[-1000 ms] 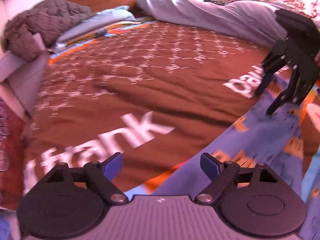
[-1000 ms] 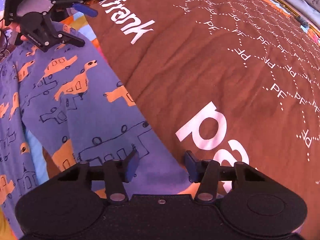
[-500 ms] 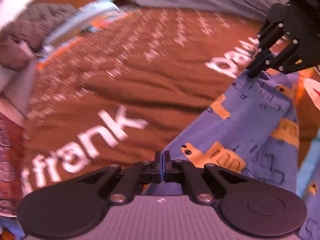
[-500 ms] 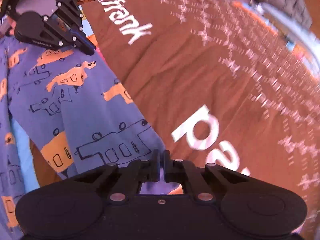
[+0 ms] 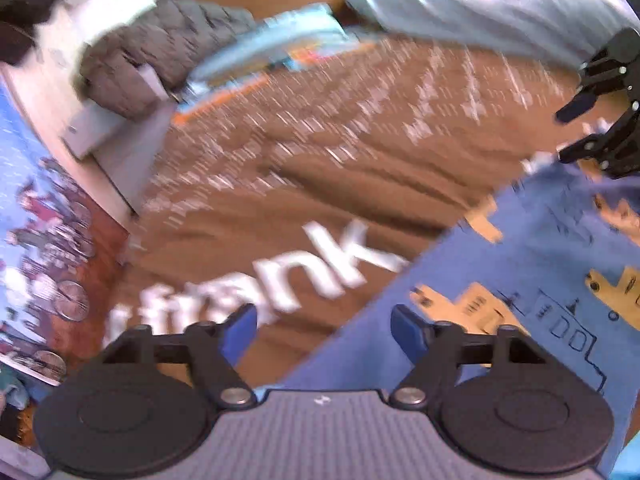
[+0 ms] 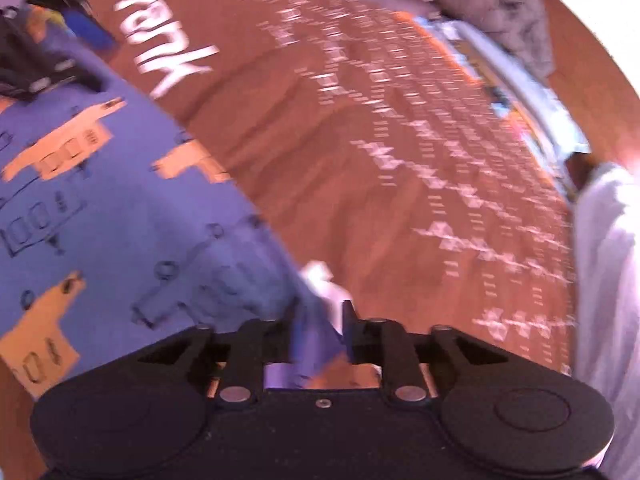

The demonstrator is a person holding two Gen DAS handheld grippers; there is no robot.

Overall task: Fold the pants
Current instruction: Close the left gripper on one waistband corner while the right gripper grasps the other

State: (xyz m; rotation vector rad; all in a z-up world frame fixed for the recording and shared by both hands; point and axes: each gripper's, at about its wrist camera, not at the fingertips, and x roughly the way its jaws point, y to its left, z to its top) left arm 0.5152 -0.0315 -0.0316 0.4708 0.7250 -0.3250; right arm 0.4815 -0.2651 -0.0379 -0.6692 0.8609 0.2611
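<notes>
Now the pants (image 5: 532, 280) lay flat on the brown blanket (image 5: 320, 168), one fold step apparently just finished. Your left gripper (image 5: 324, 326) was released beside their edge; your right gripper (image 6: 320, 330) looked parted around cloth. Next, regrip for another fold.

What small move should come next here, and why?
Probably back the right gripper off the pants: its jaws stand apart with the blue fabric edge between them, the left gripper is open too, and the pants lie on the brown blanket.
</notes>
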